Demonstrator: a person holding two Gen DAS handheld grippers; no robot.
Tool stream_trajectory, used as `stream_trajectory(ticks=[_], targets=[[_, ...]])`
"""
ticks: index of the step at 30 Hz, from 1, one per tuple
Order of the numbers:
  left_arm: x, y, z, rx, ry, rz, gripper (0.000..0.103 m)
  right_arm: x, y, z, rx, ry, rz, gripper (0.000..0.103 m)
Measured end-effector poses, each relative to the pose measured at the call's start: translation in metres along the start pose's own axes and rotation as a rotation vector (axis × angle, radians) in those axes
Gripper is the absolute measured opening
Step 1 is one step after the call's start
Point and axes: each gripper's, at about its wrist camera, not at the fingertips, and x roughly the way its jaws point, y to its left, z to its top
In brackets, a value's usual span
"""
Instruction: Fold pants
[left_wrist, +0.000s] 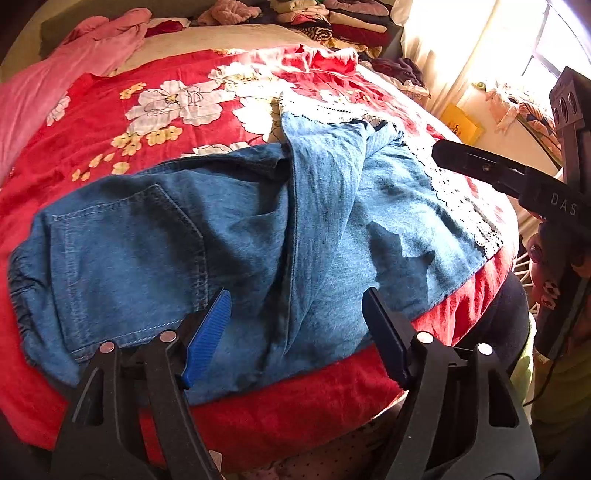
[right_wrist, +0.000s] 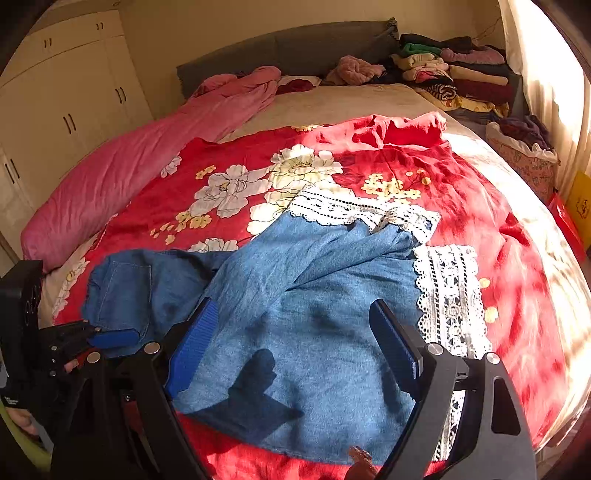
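Both claws, left (left_wrist: 295, 332) and right (right_wrist: 291, 347), hover spread wide, gripping nothing, over the pants (left_wrist: 221, 229), which lie rumpled on the bed (right_wrist: 480, 221). Step in hand: pre-grasp. Next: pinch the lace hems (right_wrist: 448, 291), flatten the legs.

The left tongs (left_wrist: 297, 328) hang spread wide above the blue pants (left_wrist: 207, 236), gripping nothing. The back pocket (left_wrist: 125, 258) lies just left of their ribbed pad. Lace hems (left_wrist: 458, 199) lie ahead and to the right, near the right tongs (left_wrist: 443, 153). A red floral blanket (left_wrist: 155, 110) spreads beyond.
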Motion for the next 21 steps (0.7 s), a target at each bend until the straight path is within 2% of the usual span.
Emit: stream_trajectory(ticks=[8, 9, 10, 11, 13, 14, 15, 21], targets=[[0.035, 0.004, 0.022, -0.069, 0.031, -0.038, 0.066, 0.048, 0.002, 0.039, -0.031, 0.050, -0.008, 0.083], [0.039, 0.004, 0.025, -0.077, 0.038, -0.042, 0.062, 0.055, 0.002, 0.044, -0.030, 0.059, -0.010, 0.083], [0.040, 0.004, 0.026, -0.083, 0.038, -0.044, 0.049, 0.063, 0.002, 0.050, -0.028, 0.072, -0.010, 0.083], [0.040, 0.004, 0.029, -0.092, 0.034, -0.057, 0.041, 0.072, 0.001, 0.056, -0.022, 0.086, -0.016, 0.083], [0.038, 0.001, 0.031, -0.092, 0.022, -0.089, 0.013, 0.088, 0.000, 0.064, -0.025, 0.108, -0.041, 0.083], [0.037, -0.003, 0.031, -0.080, 0.017, -0.104, 0.008, 0.096, 0.001, 0.069, -0.029, 0.118, -0.046, 0.083], [0.037, -0.006, 0.031, -0.065, 0.017, -0.113, 0.005, 0.104, 0.002, 0.074, -0.033, 0.127, -0.054, 0.083], [0.041, -0.031, 0.018, 0.036, 0.029, -0.112, 0.005, 0.157, 0.007, 0.098, -0.034, 0.183, -0.092, 0.083]])
